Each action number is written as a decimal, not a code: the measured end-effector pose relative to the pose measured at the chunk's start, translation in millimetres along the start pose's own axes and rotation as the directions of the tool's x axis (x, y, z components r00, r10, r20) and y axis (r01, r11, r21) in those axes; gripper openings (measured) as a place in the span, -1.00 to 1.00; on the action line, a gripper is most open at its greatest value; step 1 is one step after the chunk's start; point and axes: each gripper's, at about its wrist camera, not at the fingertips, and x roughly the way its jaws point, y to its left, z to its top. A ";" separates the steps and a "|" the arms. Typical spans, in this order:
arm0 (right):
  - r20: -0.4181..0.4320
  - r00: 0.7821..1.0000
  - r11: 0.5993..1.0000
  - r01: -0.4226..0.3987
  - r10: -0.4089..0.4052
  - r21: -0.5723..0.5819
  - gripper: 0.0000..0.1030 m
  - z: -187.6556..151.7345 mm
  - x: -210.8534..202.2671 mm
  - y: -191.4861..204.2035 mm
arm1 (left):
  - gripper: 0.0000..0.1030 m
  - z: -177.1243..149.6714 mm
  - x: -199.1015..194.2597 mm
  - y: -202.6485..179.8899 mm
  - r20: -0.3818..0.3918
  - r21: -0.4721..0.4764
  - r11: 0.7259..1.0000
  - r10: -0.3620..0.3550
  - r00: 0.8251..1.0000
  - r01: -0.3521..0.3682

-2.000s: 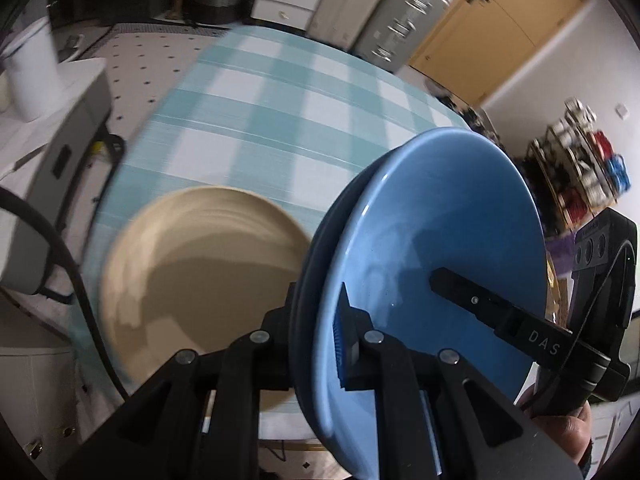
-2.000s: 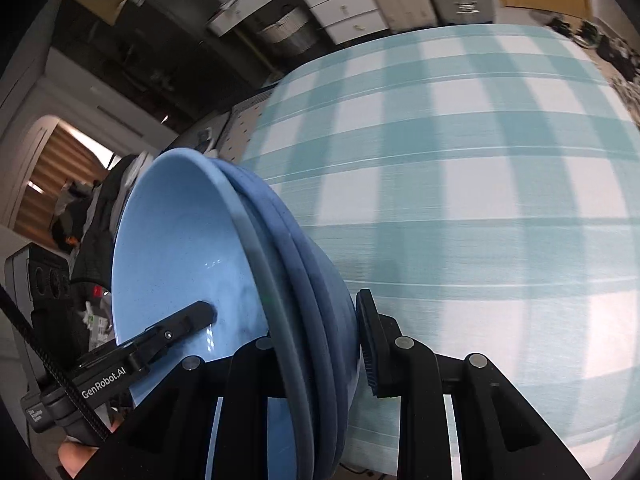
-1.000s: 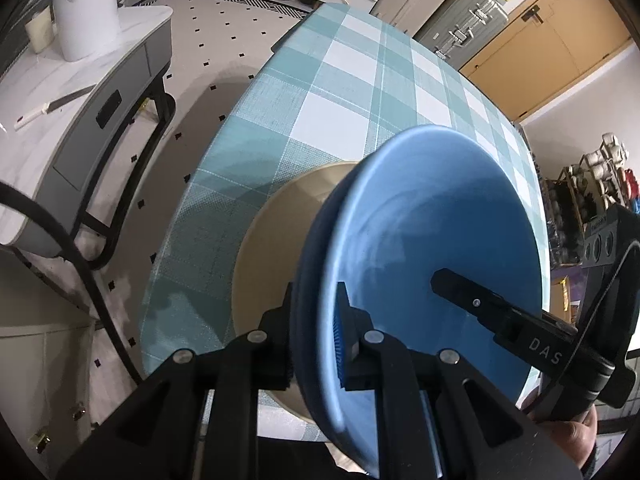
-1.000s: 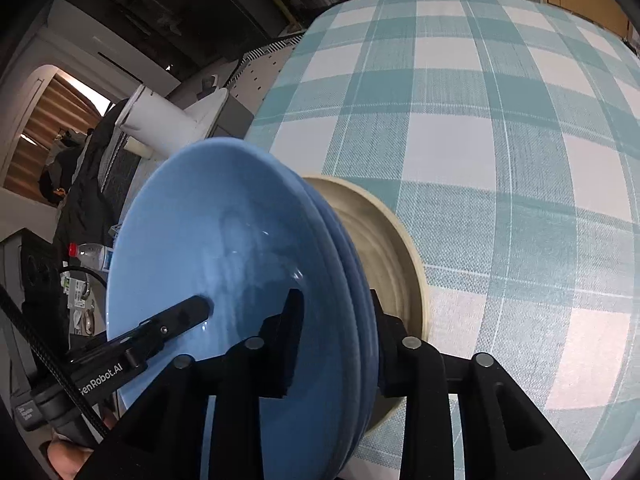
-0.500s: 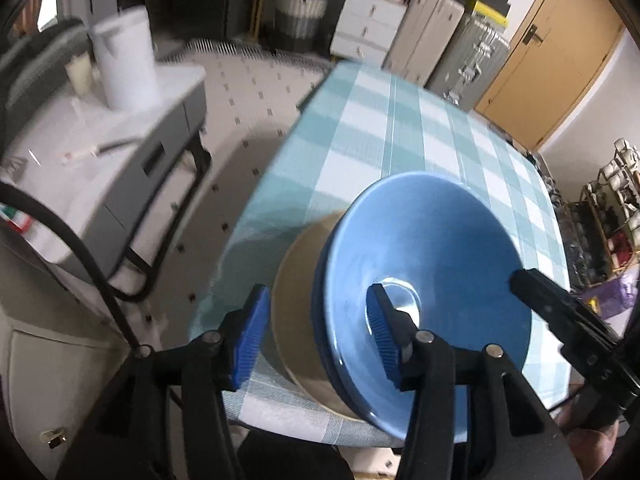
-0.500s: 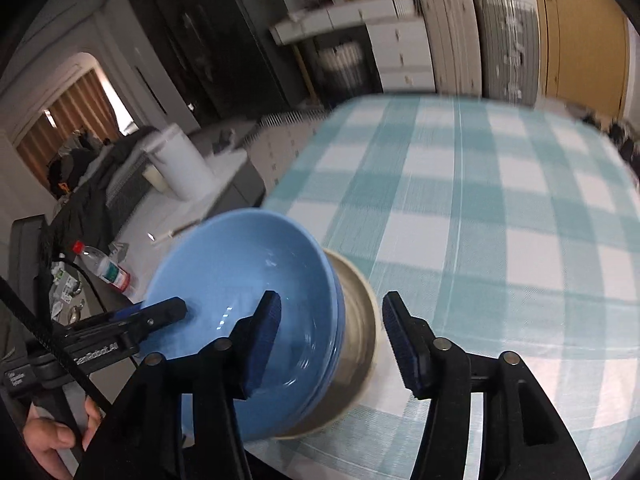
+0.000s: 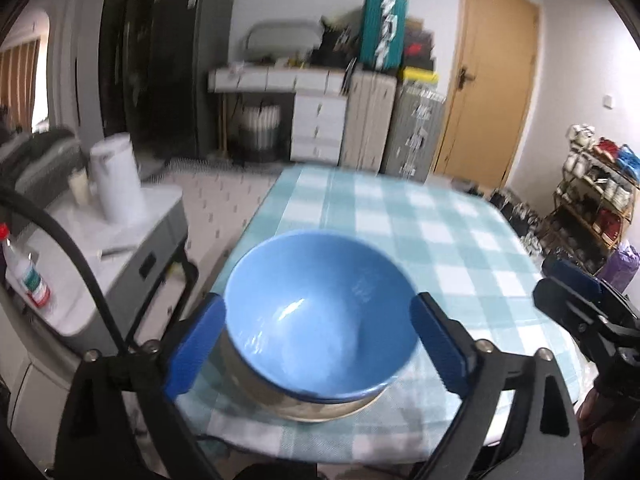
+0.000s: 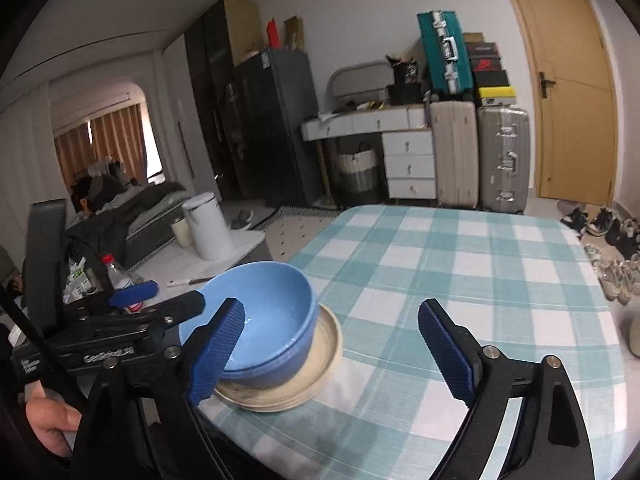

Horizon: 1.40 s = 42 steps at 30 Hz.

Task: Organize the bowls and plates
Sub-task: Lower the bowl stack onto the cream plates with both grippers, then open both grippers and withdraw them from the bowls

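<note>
We see the checked table (image 8: 460,264), and on its near edge the beige plate (image 8: 320,376) with the blue bowls (image 8: 264,320) nested on top. Our left gripper (image 7: 316,344) and right gripper (image 8: 332,348) have just been opening: both jaws stand wide, holding nothing, clear of the bowls.

Behind the checked counter (image 8: 460,264): two upright suitcases (image 8: 480,156), a yellow door (image 8: 568,92), white drawers (image 8: 410,168), and a white bin (image 8: 208,226) at left.
</note>
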 end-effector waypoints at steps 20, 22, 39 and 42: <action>0.187 0.977 0.981 0.131 -0.103 -0.143 0.98 -58.1 -35.1 8.1 | 1.00 -42.3 -15.8 -32.5 0.194 0.087 0.993 0.061 0.979 -0.079; 0.187 0.977 0.979 0.137 -0.108 -0.153 0.98 -58.9 -34.0 10.3 | 1.00 -42.1 -14.4 -32.4 0.185 0.087 0.993 0.068 0.980 -0.086; 0.195 0.974 0.978 0.147 -0.117 -0.149 0.98 -58.9 -34.0 10.9 | 1.00 -42.4 -11.5 -25.5 0.171 0.034 0.996 0.081 0.982 -0.088; 0.188 0.976 0.984 0.136 -0.112 -0.116 0.98 -57.8 -34.3 3.5 | 1.00 -41.9 -12.5 -22.8 0.162 0.026 0.998 0.059 0.985 -0.064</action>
